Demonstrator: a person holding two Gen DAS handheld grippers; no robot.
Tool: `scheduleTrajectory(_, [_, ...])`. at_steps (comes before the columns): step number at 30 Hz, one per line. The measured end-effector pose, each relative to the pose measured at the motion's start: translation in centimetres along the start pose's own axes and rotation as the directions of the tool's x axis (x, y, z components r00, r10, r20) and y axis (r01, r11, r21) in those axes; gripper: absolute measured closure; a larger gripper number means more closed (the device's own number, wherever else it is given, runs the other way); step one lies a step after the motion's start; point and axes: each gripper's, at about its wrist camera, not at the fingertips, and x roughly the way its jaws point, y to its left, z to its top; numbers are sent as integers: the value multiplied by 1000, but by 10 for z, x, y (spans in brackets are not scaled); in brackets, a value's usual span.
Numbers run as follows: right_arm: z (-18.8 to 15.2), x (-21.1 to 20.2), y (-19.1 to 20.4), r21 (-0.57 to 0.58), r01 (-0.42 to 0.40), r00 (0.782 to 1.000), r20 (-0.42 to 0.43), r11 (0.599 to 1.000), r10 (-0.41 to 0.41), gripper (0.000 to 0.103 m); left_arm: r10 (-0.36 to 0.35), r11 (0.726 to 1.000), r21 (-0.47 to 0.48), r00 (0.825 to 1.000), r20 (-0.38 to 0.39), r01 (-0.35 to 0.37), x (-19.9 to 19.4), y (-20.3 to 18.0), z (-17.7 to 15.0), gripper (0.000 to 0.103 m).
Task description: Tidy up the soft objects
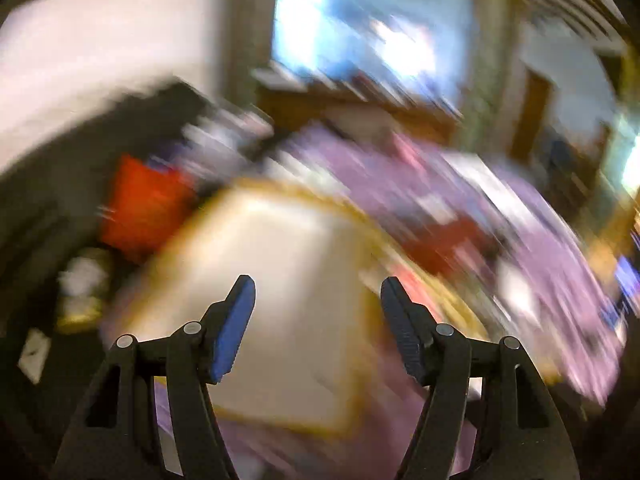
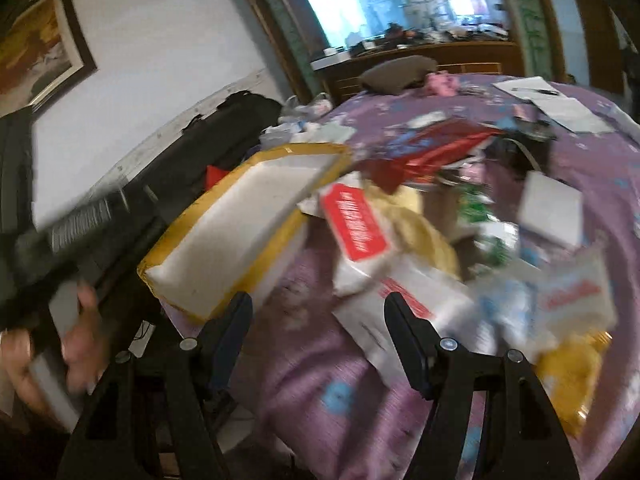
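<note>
Ahead of both sets of jaws, a purple floral bed [image 2: 592, 168]. Left of the right gripper [image 2: 318, 312], jaws apart and empty, a white foam box [image 2: 240, 236] edged in yellow tape. Just right, red-and-white soft packets [image 2: 356, 228] in a heap. Left gripper [image 1: 318, 300] jaws wide apart, nothing between, box [image 1: 280, 300] blurred ahead.

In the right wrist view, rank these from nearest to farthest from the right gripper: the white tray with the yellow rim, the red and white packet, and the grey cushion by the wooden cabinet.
From the right gripper:
1. White tray with the yellow rim, just ahead, left of centre.
2. Red and white packet, ahead, slightly right; close to the tray's distance, though its near end sits a little farther.
3. Grey cushion, at the bed's far end.
</note>
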Motion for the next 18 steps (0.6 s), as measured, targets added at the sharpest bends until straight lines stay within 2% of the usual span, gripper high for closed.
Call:
scheduleTrajectory(2, [-5,-13,-6,14,10,1000,12,1000,-10,34,-61,997,48,994,-87,65,10,-29,-9,37])
scheduleTrajectory(5, [-15,-36,-23,45,34,999,33,998,-35,34,-131,988,65,978,-160,142,8,-53,-21,37])
scheduleTrajectory(9, [-23,-53,-49,121,8,999,42,993,-13,34,-203,976,31,950,-238,216,7,-69,-21,37])
scheduleTrajectory(11, [-28,-62,-55,146,18,999,42,989,-25,34,-211,975,18,945,-252,222,-3,-70,-25,37])
scheduleTrajectory(18, [-36,-72,-67,180,-13,999,49,984,4,34,-197,978,27,950,-241,209,-21,-68,-32,37])
